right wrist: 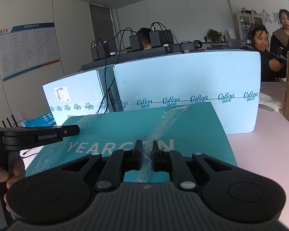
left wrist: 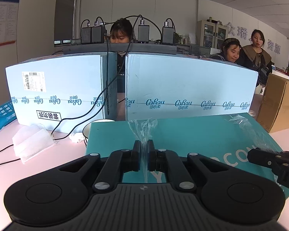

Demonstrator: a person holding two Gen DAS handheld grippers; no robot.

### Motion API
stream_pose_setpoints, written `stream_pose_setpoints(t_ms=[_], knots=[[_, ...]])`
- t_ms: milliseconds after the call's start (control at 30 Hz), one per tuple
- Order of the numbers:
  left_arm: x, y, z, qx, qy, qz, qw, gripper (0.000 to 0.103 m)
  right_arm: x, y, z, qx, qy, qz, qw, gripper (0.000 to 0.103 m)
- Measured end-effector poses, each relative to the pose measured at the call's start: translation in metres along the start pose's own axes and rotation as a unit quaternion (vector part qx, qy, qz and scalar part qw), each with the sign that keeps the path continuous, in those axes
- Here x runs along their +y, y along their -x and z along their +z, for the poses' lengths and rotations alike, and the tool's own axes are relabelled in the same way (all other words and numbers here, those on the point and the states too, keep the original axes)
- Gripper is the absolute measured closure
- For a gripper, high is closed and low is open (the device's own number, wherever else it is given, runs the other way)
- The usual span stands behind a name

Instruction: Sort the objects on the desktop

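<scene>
A teal box (left wrist: 183,134) lettered YEARCON lies flat on the pink worktop (left wrist: 2,173), just in front of two pale blue cartons (left wrist: 183,84) that stand side by side behind it. Two strips of clear plastic film cross the teal box's lid. The left gripper (left wrist: 144,148) reaches over the near edge of the box, its fingers drawn close together and pinching the left film strip (left wrist: 142,132), which rises crumpled beyond the tips. The right gripper (right wrist: 146,148) sits to the right of it over the same near edge, fingers likewise nearly closed and clamped on the right film strip (right wrist: 163,121), which runs away toward the far right corner of the lid. In the right wrist view the left gripper shows from the side at the box's left edge, marked GenRobot.AI, with the person's hand (right wrist: 2,173) around its handle. To the left of the teal box a white bowl (left wrist: 86,131) peeks out at its far corner, with a crumpled white tissue (left wrist: 76,136) and a piece of white foam wrap (left wrist: 31,140) further left. A brown cardboard box (left wrist: 279,104) stands to the right of the teal box. Black cables (left wrist: 106,88) hang down between the two blue cartons from chargers set on top of them.
</scene>
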State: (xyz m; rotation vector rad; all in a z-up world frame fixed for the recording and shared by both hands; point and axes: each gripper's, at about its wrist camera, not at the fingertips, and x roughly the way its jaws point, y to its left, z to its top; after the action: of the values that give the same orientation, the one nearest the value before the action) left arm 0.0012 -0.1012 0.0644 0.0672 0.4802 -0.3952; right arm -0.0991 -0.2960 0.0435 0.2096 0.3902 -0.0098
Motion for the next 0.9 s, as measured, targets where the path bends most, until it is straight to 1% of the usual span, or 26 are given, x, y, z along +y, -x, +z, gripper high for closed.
stream_pose_setpoints(t_ms=[500, 700, 900], knots=[[0.018, -0.029, 0.004, 0.011, 0.002, 0.013, 0.9999, 0.099, 0.01, -0.04, 0.0, 0.024, -0.001, 0.002, 1.0, 0.092], [0.024, -0.037, 0.008, 0.012, 0.0, 0.02, 0.9997, 0.099, 0.014, -0.052, 0.005, 0.033, -0.001, 0.002, 0.999, 0.092], [0.032, -0.048, 0.01, 0.021, -0.003, 0.019, 0.9996, 0.099, 0.017, -0.063, 0.006, 0.041, -0.001, 0.002, 0.999, 0.092]])
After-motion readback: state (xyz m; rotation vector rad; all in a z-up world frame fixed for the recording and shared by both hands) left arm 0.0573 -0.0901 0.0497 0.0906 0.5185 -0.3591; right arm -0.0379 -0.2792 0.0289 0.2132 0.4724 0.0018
